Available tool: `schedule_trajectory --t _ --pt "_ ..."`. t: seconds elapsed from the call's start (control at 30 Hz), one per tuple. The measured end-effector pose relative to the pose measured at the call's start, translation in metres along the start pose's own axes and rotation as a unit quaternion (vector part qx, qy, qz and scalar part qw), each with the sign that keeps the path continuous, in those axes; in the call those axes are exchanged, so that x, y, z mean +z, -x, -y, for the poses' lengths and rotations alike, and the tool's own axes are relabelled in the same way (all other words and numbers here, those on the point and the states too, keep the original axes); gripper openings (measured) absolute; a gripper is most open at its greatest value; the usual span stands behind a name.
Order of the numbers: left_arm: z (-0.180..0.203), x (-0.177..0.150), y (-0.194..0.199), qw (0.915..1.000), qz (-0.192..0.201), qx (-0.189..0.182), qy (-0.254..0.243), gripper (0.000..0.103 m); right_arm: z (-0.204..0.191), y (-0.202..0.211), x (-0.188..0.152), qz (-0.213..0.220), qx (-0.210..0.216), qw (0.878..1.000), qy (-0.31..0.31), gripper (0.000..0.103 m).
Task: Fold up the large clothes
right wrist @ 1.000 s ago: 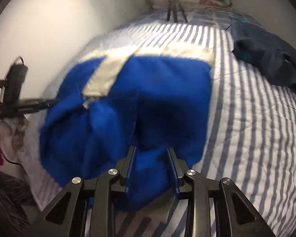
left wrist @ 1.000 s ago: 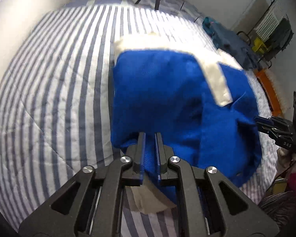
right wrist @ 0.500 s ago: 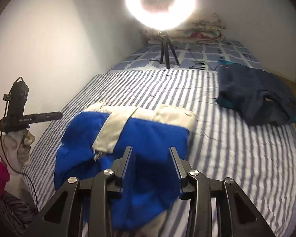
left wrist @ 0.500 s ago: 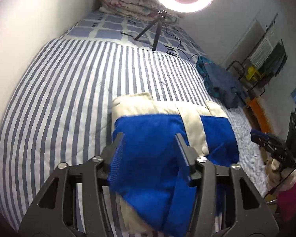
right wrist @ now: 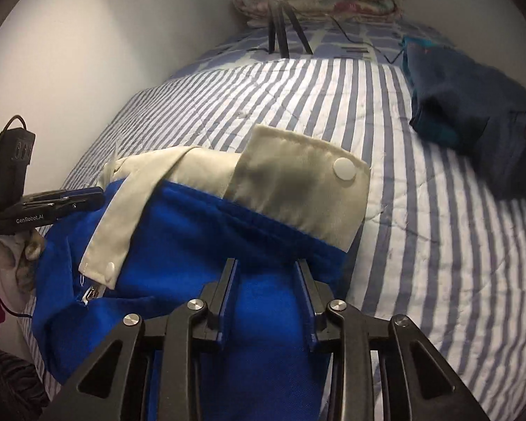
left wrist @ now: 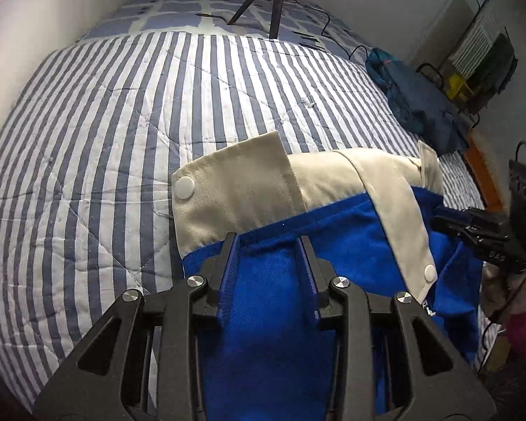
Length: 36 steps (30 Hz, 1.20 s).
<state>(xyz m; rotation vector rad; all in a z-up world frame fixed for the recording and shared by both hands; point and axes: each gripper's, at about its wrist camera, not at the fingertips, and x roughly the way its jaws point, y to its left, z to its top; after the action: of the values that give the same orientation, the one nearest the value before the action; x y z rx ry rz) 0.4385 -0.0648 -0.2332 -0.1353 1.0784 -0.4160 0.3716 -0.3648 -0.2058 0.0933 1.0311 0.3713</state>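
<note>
blue jacket (left wrist: 284, 308) with cream trim lies folded on the striped quilt (left wrist: 105, 147), between both grippers' (left wrist: 268, 242) (right wrist: 266, 266) part-open, closing fingers; they may snag the top layer and undo the fold.

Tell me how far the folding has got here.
Done: blue garment lies doubled on the striped bedspread, cream band on top. In hand: both the left claw and the right claw are closing astride blue cloth. Left: any further fold; dark garment lies unfolded.
</note>
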Motion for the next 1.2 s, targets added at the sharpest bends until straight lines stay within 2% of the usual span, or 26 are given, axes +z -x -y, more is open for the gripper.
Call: schedule_trajectory --t 0.1,0.13,0.17,0.2,0.23,0.27,0.37,0.43,0.47,0.5,0.53,0.67,0.87,0.93,1.07,1.2 --pt "-0.006 0.002 0.016 0.9996 0.003 -0.020 0.021 0.036 0.002 0.012 0.003 -0.003 0.014 1.000 -0.005 0.032" --pt "-0.011 0.000 0.023 0.9991 0.005 -0.027 0.032 0.036 0.005 0.020 0.003 0.002 0.023 1.000 -0.013 0.036" --pt "-0.019 -0.003 0.033 0.9976 0.006 -0.041 0.057 0.046 0.012 0.034 -0.001 0.015 0.032 0.999 -0.025 0.048" --pt "-0.024 -0.005 0.040 0.9959 0.007 -0.052 0.074 0.062 0.017 0.043 -0.004 0.024 0.037 0.998 -0.033 0.055" --pt "-0.033 -0.010 0.048 0.9925 0.009 -0.068 0.101 0.069 0.024 0.054 -0.010 0.034 0.041 0.998 -0.043 0.069" --pt "-0.037 -0.012 0.053 0.9900 0.009 -0.077 0.117 0.075 0.029 0.060 -0.014 0.038 0.046 0.997 -0.048 0.077" --pt "-0.063 -0.028 0.057 0.9751 -0.010 -0.127 0.181 0.075 0.049 0.074 -0.031 0.029 0.067 0.995 -0.070 0.081" --pt "-0.080 -0.042 0.052 0.9595 -0.020 -0.162 0.229 0.075 0.063 0.074 -0.041 0.018 0.081 0.992 -0.091 0.081" --pt "-0.089 -0.050 0.046 0.9485 -0.025 -0.185 0.256 0.075 0.070 0.071 -0.045 0.009 0.093 0.990 -0.105 0.081" --pt "-0.093 -0.053 0.042 0.9419 -0.029 -0.196 0.271 0.075 0.078 0.067 -0.049 0.001 0.108 0.987 -0.119 0.081" --pt "-0.097 -0.056 0.037 0.9381 -0.033 -0.203 0.279 0.075 0.083 0.063 -0.051 -0.004 0.120 0.984 -0.129 0.081" --pt "-0.100 -0.060 0.020 0.9316 -0.054 -0.221 0.284 0.075 0.097 0.047 -0.065 -0.015 0.168 0.971 -0.168 0.080" --pt "-0.088 -0.058 0.006 0.9326 -0.069 -0.233 0.267 0.073 0.099 0.029 -0.069 -0.013 0.222 0.958 -0.180 0.079" --pt "-0.084 -0.055 0.000 0.9324 -0.075 -0.236 0.263 0.072 0.096 0.022 -0.066 -0.012 0.240 0.953 -0.183 0.075" --pt "-0.073 -0.048 -0.010 0.9379 -0.079 -0.231 0.246 0.072 0.088 0.005 -0.055 -0.024 0.268 0.946 -0.182 0.065" --pt "-0.068 -0.040 -0.016 0.9420 -0.071 -0.232 0.232 0.072 0.071 -0.011 -0.046 -0.035 0.286 0.944 -0.164 0.064"
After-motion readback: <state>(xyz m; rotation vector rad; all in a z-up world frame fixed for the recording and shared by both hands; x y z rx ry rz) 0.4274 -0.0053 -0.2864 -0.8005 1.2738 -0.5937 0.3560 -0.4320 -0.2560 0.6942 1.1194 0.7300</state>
